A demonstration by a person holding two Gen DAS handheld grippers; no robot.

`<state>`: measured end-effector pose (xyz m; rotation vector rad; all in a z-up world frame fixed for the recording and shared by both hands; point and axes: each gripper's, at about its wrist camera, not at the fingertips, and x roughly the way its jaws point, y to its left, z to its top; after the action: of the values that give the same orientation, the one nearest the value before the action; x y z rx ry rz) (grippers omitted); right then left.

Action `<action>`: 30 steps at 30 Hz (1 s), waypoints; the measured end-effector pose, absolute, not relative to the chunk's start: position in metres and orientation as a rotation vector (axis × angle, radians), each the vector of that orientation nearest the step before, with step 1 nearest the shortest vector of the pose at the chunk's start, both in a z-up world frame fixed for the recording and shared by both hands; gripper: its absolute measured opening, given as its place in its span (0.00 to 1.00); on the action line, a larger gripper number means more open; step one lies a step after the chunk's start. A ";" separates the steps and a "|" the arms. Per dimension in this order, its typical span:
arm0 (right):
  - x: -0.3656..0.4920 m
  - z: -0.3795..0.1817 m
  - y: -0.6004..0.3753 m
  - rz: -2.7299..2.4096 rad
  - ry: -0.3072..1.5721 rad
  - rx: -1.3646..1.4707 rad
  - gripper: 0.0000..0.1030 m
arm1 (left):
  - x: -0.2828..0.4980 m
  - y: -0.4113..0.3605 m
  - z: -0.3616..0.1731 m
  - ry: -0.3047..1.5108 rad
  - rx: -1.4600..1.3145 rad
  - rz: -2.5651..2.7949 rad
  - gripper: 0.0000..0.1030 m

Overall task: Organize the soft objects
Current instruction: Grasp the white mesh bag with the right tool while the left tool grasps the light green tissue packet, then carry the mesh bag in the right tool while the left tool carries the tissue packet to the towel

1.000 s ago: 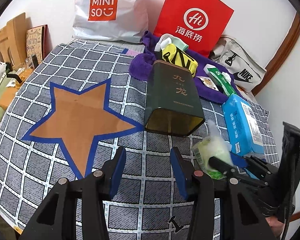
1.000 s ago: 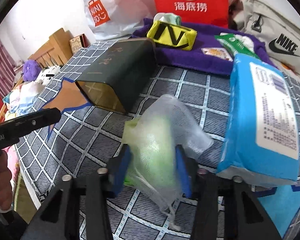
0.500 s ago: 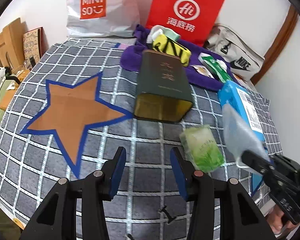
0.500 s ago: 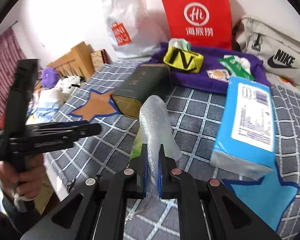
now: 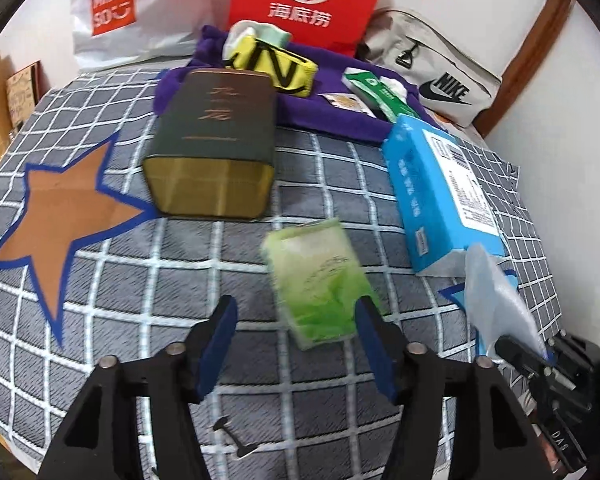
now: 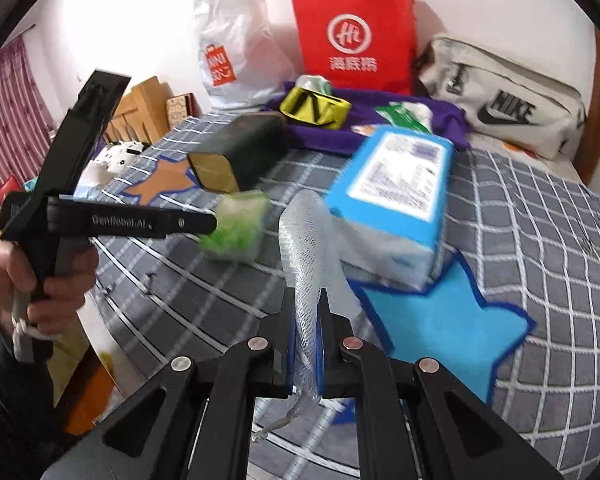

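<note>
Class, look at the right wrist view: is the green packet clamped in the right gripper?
No: the right gripper is shut on the clear mesh bag, while the green packet lies apart on the checked cloth.

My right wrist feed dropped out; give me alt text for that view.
The right gripper is shut on a clear mesh bag above the checked cloth, the green packet lying beyond it beside the blue tissue pack.

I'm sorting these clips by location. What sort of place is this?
Probably a bedroom at home: the surface looks like a bed under a checked cover, with a curtain to one side. Shopping bags and a Nike bag lean on the wall behind it.
</note>
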<state>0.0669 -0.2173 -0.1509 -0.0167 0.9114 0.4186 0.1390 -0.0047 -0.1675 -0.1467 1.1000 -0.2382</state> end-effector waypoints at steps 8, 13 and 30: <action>0.069 -0.182 -0.236 0.397 0.966 -0.013 0.07 | 0.157 -0.028 -0.180 1.142 -0.152 -0.231 0.64; 0.074 -0.197 -0.238 0.406 0.988 0.012 0.07 | 0.166 -0.040 -0.191 1.158 -0.093 -0.174 0.65; 0.075 -0.190 -0.238 0.459 0.974 0.051 0.07 | 0.158 -0.023 -0.182 1.130 0.016 -0.097 0.54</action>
<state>0.0753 -0.2383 -0.1899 0.0508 0.9743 0.4589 0.1575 -0.0234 -0.1825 0.0159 1.1298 -0.0973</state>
